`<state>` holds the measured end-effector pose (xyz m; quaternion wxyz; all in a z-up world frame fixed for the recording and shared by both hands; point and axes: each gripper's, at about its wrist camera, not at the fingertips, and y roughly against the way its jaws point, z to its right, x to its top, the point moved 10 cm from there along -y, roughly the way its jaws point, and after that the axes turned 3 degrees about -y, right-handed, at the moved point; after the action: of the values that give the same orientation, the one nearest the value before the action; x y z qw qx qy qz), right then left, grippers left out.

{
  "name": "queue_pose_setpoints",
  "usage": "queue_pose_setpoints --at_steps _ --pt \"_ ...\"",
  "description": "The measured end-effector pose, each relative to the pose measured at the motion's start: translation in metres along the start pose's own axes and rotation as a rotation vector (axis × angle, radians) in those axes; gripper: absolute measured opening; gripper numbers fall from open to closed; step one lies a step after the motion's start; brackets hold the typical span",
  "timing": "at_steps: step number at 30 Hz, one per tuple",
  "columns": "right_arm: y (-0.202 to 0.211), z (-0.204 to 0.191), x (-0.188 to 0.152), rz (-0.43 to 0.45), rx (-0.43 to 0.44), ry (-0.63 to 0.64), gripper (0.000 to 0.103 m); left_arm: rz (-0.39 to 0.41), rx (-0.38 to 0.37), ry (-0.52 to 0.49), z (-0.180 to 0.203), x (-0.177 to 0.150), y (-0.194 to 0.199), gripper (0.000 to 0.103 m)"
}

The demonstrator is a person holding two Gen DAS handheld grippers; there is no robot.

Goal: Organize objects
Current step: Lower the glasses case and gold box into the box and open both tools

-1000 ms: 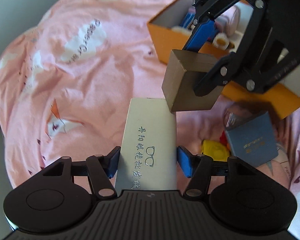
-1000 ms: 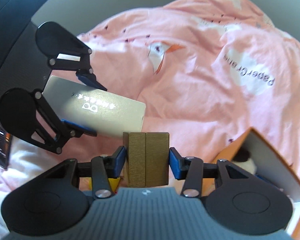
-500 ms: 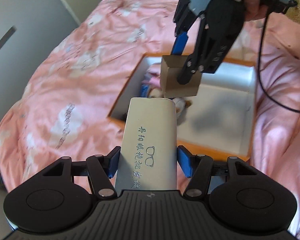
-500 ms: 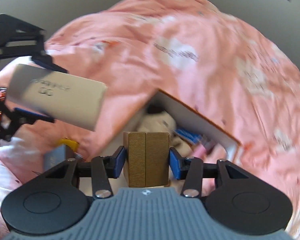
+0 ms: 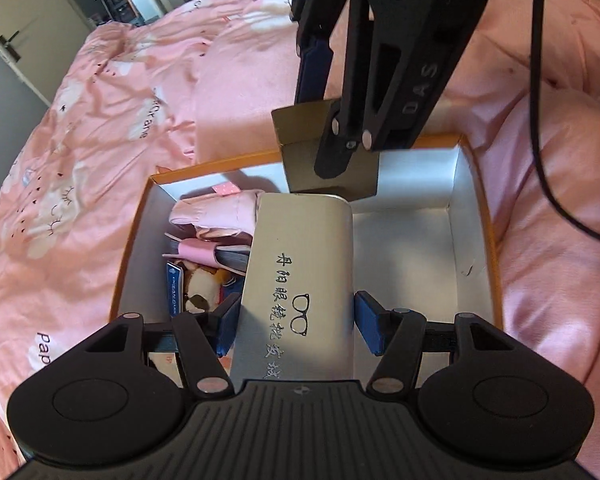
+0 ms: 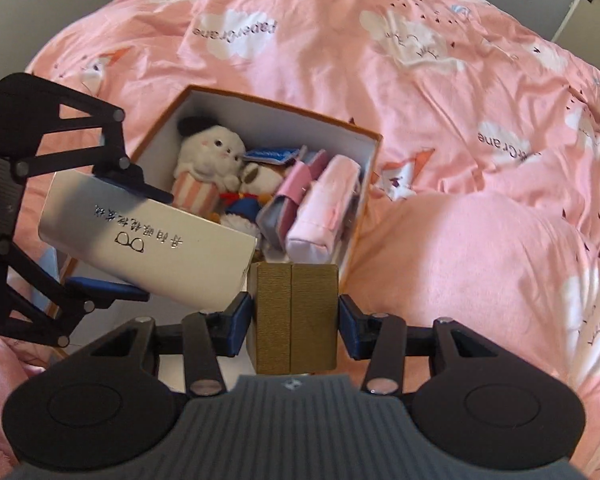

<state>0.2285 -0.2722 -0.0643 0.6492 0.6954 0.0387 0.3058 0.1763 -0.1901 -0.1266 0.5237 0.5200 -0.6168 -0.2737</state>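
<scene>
My left gripper (image 5: 296,326) is shut on a long white glasses case (image 5: 300,276) printed with black characters and a spectacles drawing. My right gripper (image 6: 293,326) is shut on a small brown cardboard box (image 6: 293,316). Both hang over an orange storage box with a white inside (image 5: 476,216). In the left wrist view the brown box (image 5: 300,152) hovers just beyond the tip of the glasses case, held by the right gripper (image 5: 328,136). In the right wrist view the glasses case (image 6: 148,240) and left gripper (image 6: 118,232) sit at left, above the orange box (image 6: 364,184).
One end of the orange box holds a white plush toy (image 6: 210,156), a second plush (image 6: 260,180), a pink pouch (image 6: 320,208), a pink notebook (image 5: 204,250) and a blue card (image 6: 270,156). Its other half shows bare white floor (image 5: 404,252). Pink printed bedding (image 6: 440,80) surrounds it; a black cable (image 5: 540,100) hangs at right.
Both grippers have swung over the bed with their loads, from beside the orange box to above its open inside. Each has rolled. The grips on the glasses case and brown box are unchanged.
</scene>
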Motion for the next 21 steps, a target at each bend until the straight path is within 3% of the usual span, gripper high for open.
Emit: queue_pose_setpoints --at_steps 4,7,21 --pt "-0.012 -0.004 -0.003 -0.039 0.027 -0.011 0.048 -0.022 0.008 -0.006 0.001 -0.011 -0.019 0.069" --pt "-0.024 -0.009 -0.002 -0.063 0.006 0.026 0.048 -0.033 -0.021 0.029 0.003 -0.015 -0.031 0.069" --pt "-0.058 -0.016 0.000 -0.109 -0.063 0.111 0.048 -0.091 -0.090 -0.035 0.011 -0.032 -0.066 0.069"
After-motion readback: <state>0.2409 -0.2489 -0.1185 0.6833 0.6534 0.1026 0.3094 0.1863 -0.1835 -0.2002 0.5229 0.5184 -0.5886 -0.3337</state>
